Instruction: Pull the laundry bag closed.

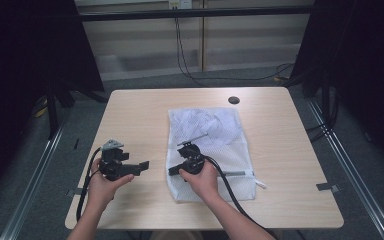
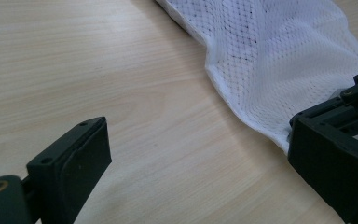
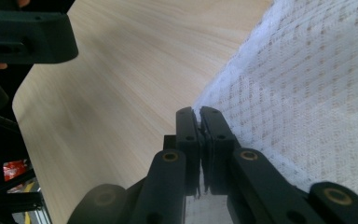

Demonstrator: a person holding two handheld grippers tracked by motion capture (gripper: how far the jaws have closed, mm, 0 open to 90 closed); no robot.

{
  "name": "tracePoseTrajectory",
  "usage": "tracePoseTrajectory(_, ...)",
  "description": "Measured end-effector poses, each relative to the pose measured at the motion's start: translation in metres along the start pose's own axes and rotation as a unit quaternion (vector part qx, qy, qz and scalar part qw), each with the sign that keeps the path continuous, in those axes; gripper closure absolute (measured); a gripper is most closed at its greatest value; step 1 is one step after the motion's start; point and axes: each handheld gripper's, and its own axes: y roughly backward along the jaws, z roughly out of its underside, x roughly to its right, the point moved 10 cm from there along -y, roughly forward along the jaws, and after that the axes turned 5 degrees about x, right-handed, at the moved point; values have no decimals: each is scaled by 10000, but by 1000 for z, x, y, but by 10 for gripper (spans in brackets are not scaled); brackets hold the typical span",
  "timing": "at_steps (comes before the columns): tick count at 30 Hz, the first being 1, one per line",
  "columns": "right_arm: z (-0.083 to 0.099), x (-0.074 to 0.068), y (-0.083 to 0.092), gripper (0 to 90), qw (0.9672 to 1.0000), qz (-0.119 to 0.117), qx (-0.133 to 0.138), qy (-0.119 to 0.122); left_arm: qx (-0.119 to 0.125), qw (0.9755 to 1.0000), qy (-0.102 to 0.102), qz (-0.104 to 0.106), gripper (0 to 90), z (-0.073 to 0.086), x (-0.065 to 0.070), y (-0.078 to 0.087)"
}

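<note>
A white mesh laundry bag (image 1: 215, 135) lies flat on the light wooden table (image 1: 140, 115), its zipper (image 1: 240, 173) near the front end. My right gripper (image 1: 173, 171) sits at the bag's front left edge. In the right gripper view its jaws (image 3: 199, 114) are pressed together with the bag's white rim (image 3: 307, 93) pinched at their tips. My left gripper (image 1: 139, 169) rests to the left of the bag, pointing toward it. Its jaws (image 2: 196, 154) stand wide apart over bare wood, and the bag's edge (image 2: 284, 56) lies just beyond them.
A dark round cable hole (image 1: 233, 99) sits at the table's far edge. Cables (image 1: 185, 55) hang down behind the table onto the grey floor. Black curtains stand at both sides. One jaw of the left gripper (image 3: 28, 37) shows at the top left of the right gripper view.
</note>
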Motion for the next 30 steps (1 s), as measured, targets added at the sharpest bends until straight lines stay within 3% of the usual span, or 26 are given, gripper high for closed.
tracePoseTrajectory(15, -11, 1, 16, 866, 9995, -96, 237, -193, -314, 9987, -115, 397, 51, 11, 27, -13)
tracePoseTrajectory(21, -13, 1, 18, 866, 9994, -118, 294, -159, -419, 9977, -56, 529, 52, 16, 37, -22)
tracePoseTrajectory(30, -15, -1, 21, 866, 9991, -151, 371, -128, -530, 9946, 89, 890, 56, 20, 57, -33)
